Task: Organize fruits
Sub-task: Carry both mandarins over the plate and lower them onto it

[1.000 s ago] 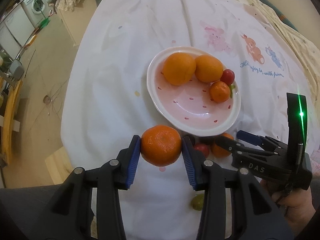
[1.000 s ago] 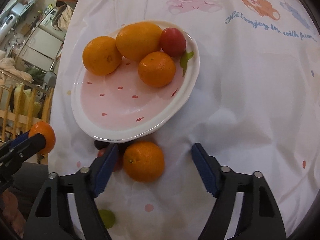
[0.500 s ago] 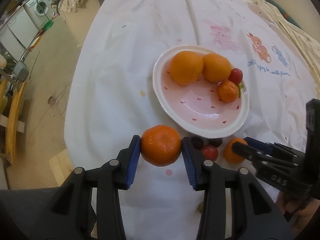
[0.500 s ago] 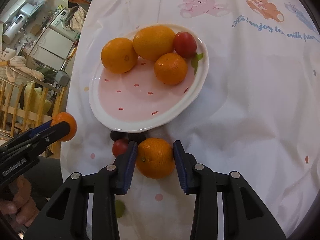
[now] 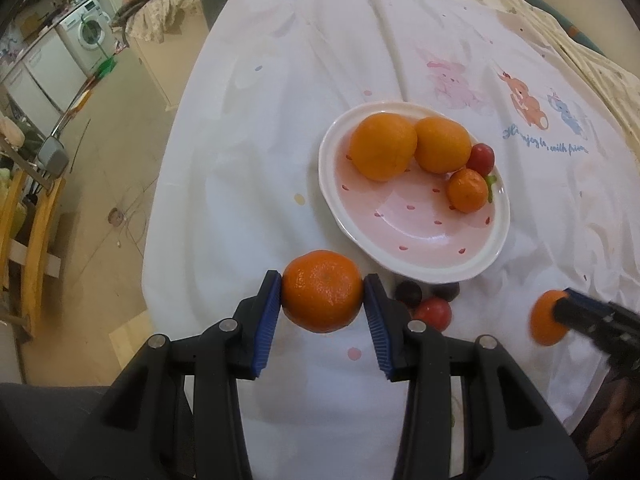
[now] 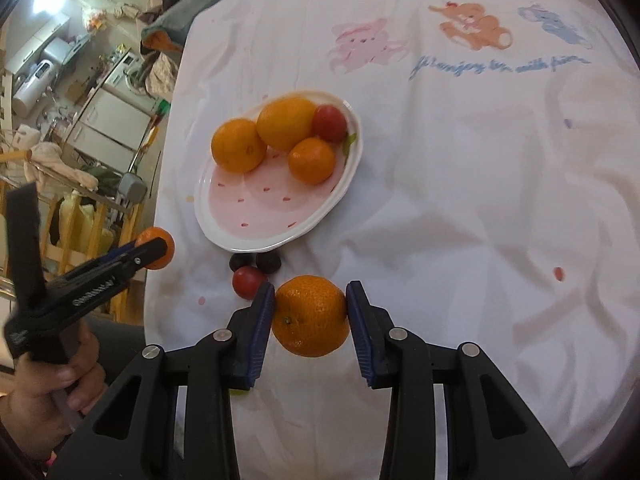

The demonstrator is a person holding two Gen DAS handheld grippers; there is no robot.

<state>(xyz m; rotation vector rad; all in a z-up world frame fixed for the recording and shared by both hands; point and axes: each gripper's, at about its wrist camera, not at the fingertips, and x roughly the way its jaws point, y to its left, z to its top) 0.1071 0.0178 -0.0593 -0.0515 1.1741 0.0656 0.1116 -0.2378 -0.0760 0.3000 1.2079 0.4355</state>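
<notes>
Mandarins occupy both tools: the left gripper (image 5: 323,294) is clamped on one mandarin (image 5: 322,291) above the near edge of the white tablecloth (image 5: 280,120), and the right gripper (image 6: 310,312) is clamped on a second mandarin (image 6: 310,315) near the pink plate (image 6: 256,216). On the plate lie two oranges, a small mandarin and a red tomato (image 6: 329,123). Between the plate and the right gripper, a red tomato (image 6: 249,282) and two dark fruits (image 6: 268,262) rest on the cloth.
</notes>
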